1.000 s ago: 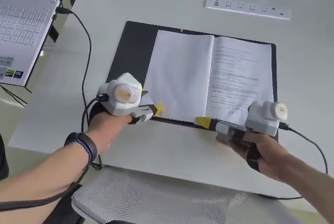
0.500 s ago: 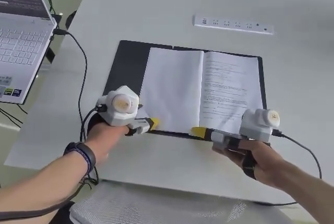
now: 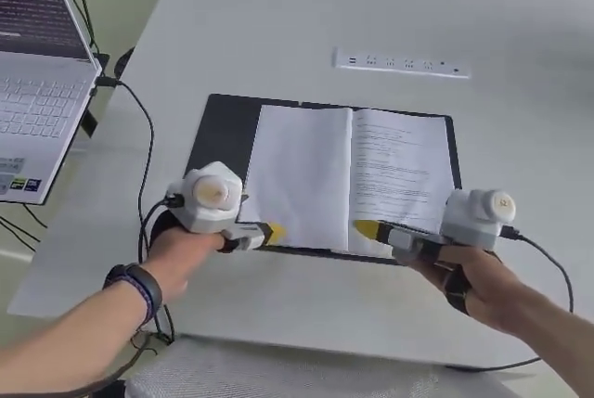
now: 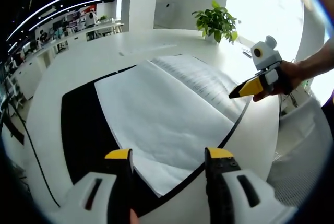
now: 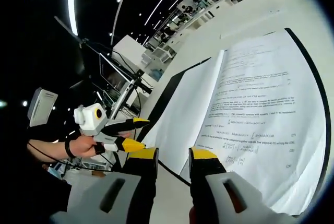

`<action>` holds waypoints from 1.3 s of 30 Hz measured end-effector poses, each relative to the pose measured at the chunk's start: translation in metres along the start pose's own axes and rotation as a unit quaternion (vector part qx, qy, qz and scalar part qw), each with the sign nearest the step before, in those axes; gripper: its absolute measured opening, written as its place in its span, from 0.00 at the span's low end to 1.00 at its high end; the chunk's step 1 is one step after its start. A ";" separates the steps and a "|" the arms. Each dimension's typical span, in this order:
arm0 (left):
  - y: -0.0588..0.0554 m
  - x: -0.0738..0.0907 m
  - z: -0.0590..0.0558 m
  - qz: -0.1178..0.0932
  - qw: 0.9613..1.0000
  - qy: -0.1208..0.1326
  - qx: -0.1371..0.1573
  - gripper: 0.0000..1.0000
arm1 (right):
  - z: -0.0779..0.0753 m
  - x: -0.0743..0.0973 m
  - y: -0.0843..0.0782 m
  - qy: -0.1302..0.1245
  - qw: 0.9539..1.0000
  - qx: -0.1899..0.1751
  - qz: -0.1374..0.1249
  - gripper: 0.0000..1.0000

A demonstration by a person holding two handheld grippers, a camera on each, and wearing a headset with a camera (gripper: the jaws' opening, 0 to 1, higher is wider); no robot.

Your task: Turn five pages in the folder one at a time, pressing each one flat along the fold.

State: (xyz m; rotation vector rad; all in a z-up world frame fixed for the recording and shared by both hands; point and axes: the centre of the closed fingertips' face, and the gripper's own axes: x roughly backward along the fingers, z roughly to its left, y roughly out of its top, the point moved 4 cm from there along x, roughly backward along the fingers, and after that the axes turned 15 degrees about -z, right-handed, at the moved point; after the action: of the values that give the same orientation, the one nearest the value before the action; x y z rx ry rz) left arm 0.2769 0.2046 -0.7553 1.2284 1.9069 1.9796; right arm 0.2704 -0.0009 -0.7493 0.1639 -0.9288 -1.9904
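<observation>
Folder (image 3: 223,134) lies open on the desk (image 3: 278,8), blank page (image 3: 302,175) left, printed page (image 3: 399,171) right. Left gripper (image 4: 169,154), wide open and empty, stays at the blank page's near corner. Right gripper (image 5: 174,154), barely parted, empty, has edged onto the printed page, probably to lift it.

My black folder (image 3: 221,143) lies open and flat before me, its fold (image 3: 350,180) running 12 to 6 o'clock, a blank white page (image 3: 299,175) at 9, a printed page (image 3: 401,171) at 3, and bare black cover showing beyond the blank page.
</observation>
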 end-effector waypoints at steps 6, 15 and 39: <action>0.015 0.008 -0.001 -0.011 1.000 -0.006 -0.014 0.57 | -0.002 0.017 0.020 -0.012 0.999 0.048 -0.008 0.27; 0.032 0.024 -0.007 -0.029 0.999 -0.014 -0.036 0.61 | 0.003 0.046 0.034 -0.015 0.989 0.148 0.016 0.37; 0.065 0.082 -0.015 -0.079 0.996 -0.002 -0.031 0.75 | 0.028 0.134 0.052 -0.086 0.967 0.238 -0.024 0.65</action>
State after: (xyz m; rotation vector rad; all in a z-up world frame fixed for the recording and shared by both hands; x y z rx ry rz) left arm 0.2414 0.2295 -0.6584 1.0311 1.8613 1.9378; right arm 0.2157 -0.1059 -0.6640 0.2863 -1.5221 -1.8124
